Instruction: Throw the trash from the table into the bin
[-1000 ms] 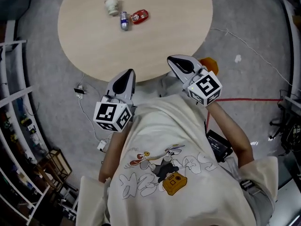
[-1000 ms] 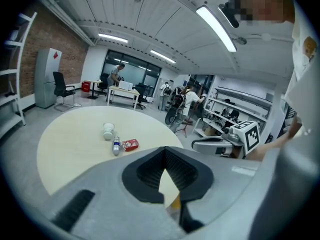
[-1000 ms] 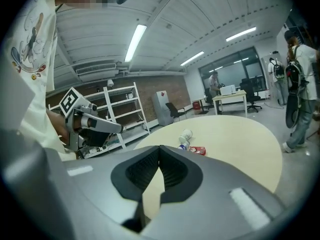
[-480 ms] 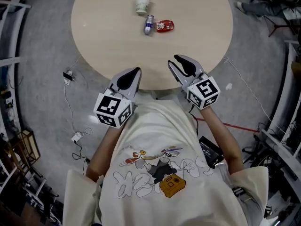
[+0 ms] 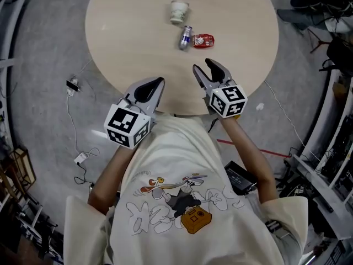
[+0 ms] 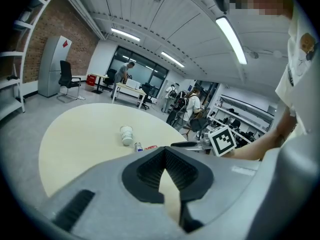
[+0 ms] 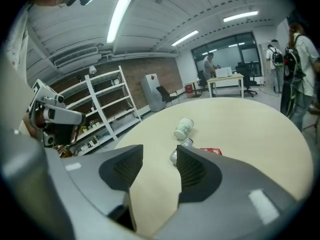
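Three pieces of trash lie together on the far half of the round table point(image 5: 138, 32): a white paper cup point(image 5: 178, 11) on its side, a small can point(image 5: 185, 37) and a red packet point(image 5: 203, 40). My right gripper point(image 5: 204, 69) hangs over the table's near edge, pointing at them. Its jaws have just been opening and stand open with nothing between them. In the right gripper view the can point(image 7: 186, 143) shows beyond the gap, with the cup point(image 7: 184, 128) behind it. My left gripper point(image 5: 155, 84) is at the near edge to the left, shut and empty.
Grey carpet surrounds the table. A cable with a power adapter point(image 5: 73, 85) lies on the floor to the left, and a black device point(image 5: 238, 176) sits on the floor by the person's right side. Metal shelving point(image 5: 325, 164) lines the right edge. No bin is visible.
Both grippers have come forward to the table's near edge, and the trash now lies closer. The right jaws went from shut to open. The left jaws stayed shut.
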Tool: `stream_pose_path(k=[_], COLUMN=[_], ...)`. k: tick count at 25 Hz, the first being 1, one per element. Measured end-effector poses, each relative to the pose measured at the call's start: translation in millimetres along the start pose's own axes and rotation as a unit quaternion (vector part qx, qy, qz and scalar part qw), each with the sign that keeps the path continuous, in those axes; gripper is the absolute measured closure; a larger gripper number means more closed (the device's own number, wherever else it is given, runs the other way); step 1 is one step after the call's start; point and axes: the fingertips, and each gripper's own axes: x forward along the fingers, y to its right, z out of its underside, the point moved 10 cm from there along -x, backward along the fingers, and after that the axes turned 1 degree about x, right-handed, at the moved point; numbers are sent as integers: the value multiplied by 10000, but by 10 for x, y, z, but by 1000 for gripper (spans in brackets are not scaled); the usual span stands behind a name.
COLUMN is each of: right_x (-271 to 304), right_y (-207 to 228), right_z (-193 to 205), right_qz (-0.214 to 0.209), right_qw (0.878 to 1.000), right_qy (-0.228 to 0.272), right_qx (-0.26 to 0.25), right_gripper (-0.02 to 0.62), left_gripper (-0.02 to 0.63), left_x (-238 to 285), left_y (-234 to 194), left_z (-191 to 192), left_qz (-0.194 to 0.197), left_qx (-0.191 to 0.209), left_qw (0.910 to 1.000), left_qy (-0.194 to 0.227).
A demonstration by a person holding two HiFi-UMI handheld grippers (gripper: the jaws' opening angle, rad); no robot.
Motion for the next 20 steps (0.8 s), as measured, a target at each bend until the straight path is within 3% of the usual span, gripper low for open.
stream_pose_path(k=[9, 20], right_x=[770, 1376], right_y=[153, 364], right_z=[160, 360], right_qz=[635, 1725], right_qw=[9942, 9655], right_qy=[-475, -1024], right_qx=[729, 1657], right_gripper=[360, 334], left_gripper=[601, 601], left_x=[-65, -99], left_y=[-517, -892], left_z=[-39, -22], left_qz=[96, 129], left_qx=[-150, -454], left_qw=[9996, 9982], left_qy=[-227, -368])
